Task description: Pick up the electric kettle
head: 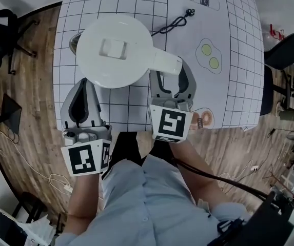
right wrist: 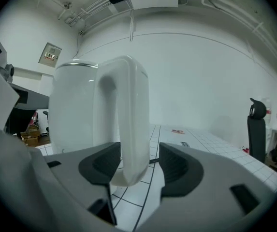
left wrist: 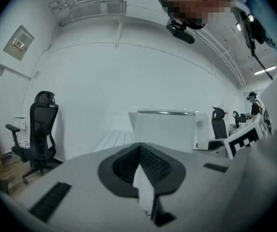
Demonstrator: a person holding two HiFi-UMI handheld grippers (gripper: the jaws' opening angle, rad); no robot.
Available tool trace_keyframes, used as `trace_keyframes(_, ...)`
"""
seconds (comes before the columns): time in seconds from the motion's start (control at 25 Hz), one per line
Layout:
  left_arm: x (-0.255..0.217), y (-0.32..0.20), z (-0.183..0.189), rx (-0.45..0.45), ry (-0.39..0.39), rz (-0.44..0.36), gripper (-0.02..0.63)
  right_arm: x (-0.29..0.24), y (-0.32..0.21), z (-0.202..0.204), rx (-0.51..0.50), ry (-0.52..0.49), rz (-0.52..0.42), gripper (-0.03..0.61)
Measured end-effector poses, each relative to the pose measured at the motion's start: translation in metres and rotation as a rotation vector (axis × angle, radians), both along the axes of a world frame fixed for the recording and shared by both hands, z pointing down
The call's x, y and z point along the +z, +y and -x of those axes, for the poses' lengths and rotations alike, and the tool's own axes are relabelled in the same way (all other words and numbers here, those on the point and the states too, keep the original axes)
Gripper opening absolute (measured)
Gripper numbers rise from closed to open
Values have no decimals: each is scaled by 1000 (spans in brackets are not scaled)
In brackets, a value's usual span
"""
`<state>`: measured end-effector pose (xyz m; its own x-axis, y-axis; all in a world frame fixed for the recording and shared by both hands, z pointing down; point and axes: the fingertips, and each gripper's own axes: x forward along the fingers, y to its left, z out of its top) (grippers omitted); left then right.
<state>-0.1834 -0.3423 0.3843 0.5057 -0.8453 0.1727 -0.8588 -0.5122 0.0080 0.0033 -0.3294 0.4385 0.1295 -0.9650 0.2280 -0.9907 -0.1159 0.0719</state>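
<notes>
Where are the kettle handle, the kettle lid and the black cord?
kettle handle (right wrist: 128, 120), right gripper view, middle of the upright grip.
kettle lid (head: 114, 47), head view, its square centre.
black cord (head: 189, 12), head view, its far end.

**A:** The kettle (head: 115, 50) looks like smooth white plastic, kinda satin, with a shiny metal band (left wrist: 166, 112) round the top?

**B:** Yep. The table sheet (head: 239, 45) is matt, maybe paper or vinyl, hard to tell. The floor (head: 39, 86) is wood plank. The pads (right wrist: 177, 164) on the right gripper (right wrist: 139, 153) are ribbed, matt black.
</notes>
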Motion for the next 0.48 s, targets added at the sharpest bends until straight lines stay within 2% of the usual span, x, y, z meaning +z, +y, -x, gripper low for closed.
trace_keyframes(0.24,5,-15,2,6,1,8,-2,3,-20,-14,45,36,29,232)
trace_keyframes(0.48,6,-20,6,-1,9,17,-2,4,-24,-12,60,43,31,156)
